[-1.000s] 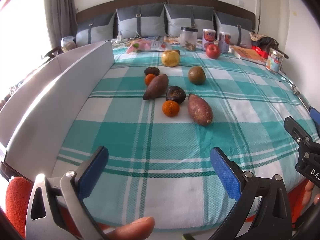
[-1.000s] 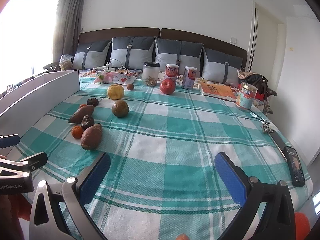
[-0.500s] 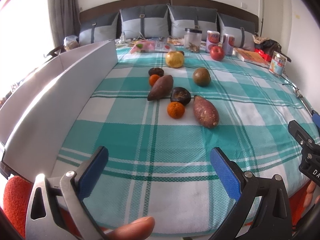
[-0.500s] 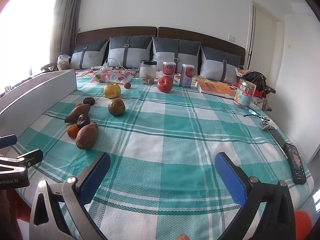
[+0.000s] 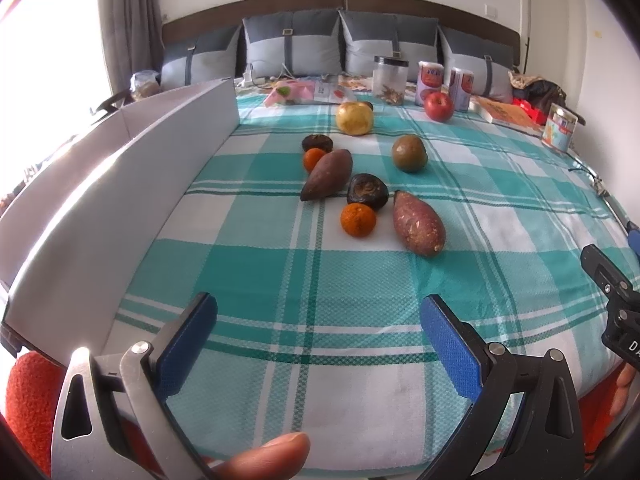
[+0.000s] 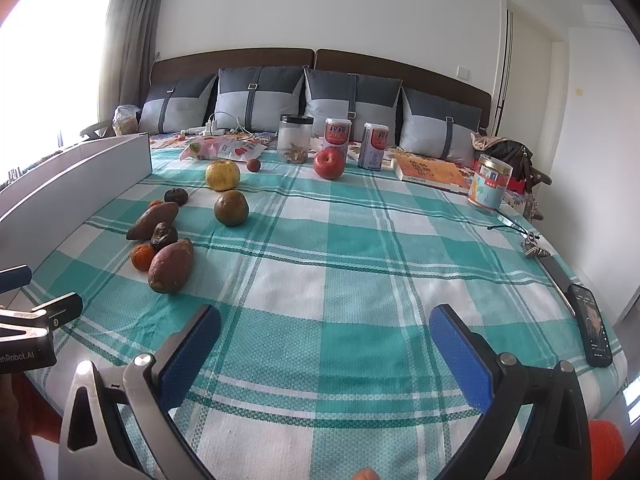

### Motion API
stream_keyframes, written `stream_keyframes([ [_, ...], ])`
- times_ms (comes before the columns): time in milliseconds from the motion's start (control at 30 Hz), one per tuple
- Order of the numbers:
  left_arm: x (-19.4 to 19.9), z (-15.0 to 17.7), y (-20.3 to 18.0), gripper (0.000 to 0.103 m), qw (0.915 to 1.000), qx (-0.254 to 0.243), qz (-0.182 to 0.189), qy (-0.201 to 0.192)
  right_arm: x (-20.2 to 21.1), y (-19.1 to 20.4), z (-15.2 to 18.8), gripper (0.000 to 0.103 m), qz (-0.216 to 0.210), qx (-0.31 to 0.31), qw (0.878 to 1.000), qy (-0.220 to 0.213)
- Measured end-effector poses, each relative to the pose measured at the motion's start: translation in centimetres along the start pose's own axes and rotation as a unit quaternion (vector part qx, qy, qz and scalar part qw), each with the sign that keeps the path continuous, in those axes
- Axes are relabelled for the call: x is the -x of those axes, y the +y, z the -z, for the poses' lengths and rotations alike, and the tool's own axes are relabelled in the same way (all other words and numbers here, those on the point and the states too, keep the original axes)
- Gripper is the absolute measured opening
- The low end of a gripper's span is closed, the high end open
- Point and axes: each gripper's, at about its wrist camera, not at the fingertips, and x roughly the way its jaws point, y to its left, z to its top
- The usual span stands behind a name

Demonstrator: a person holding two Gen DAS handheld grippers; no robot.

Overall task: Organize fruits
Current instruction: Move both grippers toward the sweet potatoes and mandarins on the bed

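Teal plaid bedspread (image 5: 248,264), grey pillows (image 6: 260,96)

On the bed (image 5: 320,380) a flat board (image 5: 120,184) stands on edge along the left side. Right of it lies a cluster of produce: the near sweet potato (image 5: 418,222) at the front, a tangerine (image 5: 358,219) just to its left, a shrivelled fruit (image 5: 367,189) behind that, then a second sweet potato (image 5: 328,174) further back and left. A round fruit (image 5: 409,153) sits apart to the right, an apple (image 6: 329,163) behind it — near the jar (image 6: 296,138) and two cans (image 6: 336,134), before the pillows (image 6: 352,106). A phone (image 6: 592,330) lies at the bed's right edge.
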Motion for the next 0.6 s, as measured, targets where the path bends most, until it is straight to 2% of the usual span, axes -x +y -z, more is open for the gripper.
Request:
stream_keyframes([
  [33, 0.04, -0.01, 0.02, 0.102, 1.0000, 0.000, 0.000, -0.002, 0.00, 0.02, -0.04, 0.103, -0.004, -0.005, 1.000, 0.008],
  [300, 0.07, 0.09, -0.17, 0.102, 1.0000, -0.004, -0.001, -0.001, 0.05, 0.05, -0.16, 0.103, -0.004, -0.019, 1.000, -0.024],
  [600, -0.74, 0.39, -0.08, 0.102, 0.9999, -0.003, -0.004, 0.010, 0.04, -0.09, -0.24, 0.103, -0.007, -0.024, 1.000, -0.018],
])
